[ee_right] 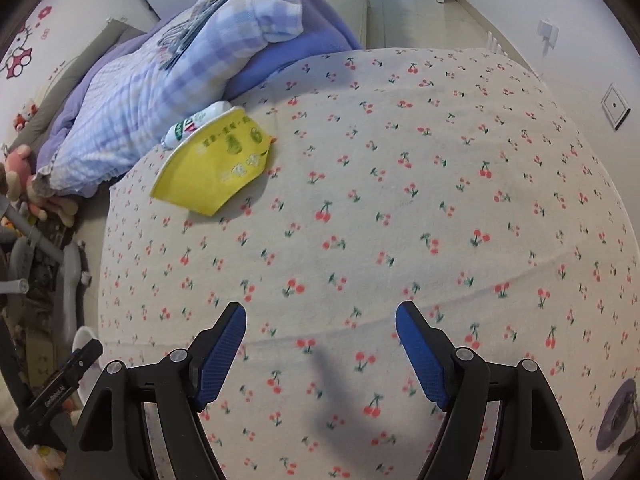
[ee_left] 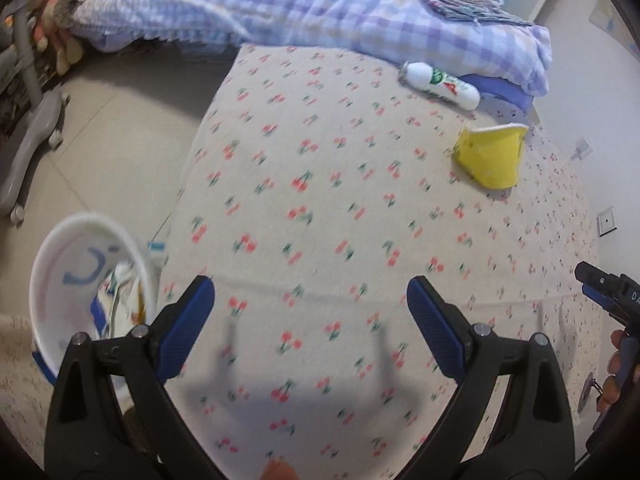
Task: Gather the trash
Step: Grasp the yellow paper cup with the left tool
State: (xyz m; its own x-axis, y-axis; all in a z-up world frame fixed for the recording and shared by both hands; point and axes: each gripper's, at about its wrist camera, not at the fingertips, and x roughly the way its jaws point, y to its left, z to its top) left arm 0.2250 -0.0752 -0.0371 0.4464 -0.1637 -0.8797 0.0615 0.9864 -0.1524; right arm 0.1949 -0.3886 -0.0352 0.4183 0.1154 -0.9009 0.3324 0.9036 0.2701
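A crushed yellow paper cup (ee_left: 490, 154) lies on its side on the cherry-print bed sheet (ee_left: 320, 208); it also shows in the right wrist view (ee_right: 214, 166). A white bottle with a green and red label (ee_left: 442, 85) lies beyond it by the quilt, half hidden behind the cup in the right wrist view (ee_right: 192, 126). A white bin (ee_left: 52, 280) with wrappers inside stands on the floor at the bed's left edge. My left gripper (ee_left: 311, 296) is open and empty above the sheet. My right gripper (ee_right: 321, 322) is open and empty, well short of the cup.
A checked purple quilt (ee_left: 280, 4) is heaped at the far end of the bed. A grey chair base (ee_left: 28, 148) and soft toys (ee_left: 52, 20) stand on the tiled floor at left. A wall with sockets (ee_right: 616, 106) runs along the right.
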